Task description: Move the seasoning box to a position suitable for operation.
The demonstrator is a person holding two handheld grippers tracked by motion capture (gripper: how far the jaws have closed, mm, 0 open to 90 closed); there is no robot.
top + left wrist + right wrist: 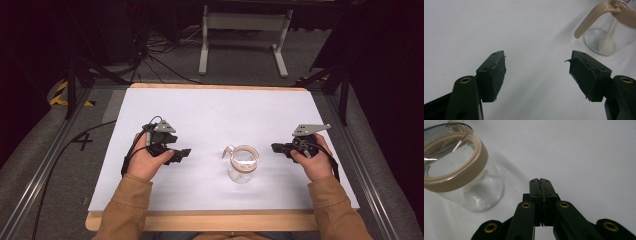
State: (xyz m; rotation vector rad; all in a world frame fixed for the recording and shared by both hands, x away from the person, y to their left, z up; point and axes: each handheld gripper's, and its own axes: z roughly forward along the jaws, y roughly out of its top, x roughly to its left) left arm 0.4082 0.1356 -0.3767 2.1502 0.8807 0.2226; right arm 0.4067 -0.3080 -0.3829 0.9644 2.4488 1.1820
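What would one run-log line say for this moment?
left tool: open, empty | right tool: shut, empty | glass jar: upright between them, untouched

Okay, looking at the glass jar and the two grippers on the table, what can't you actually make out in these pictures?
- Glass jar, left gripper view: its upper part is cut off by the top right corner.
- Jar, right gripper view: its left side is cut off by the frame edge.
- Tan lid, high view: too small to tell how it closes.
- Left gripper, high view: the hand hides much of it.
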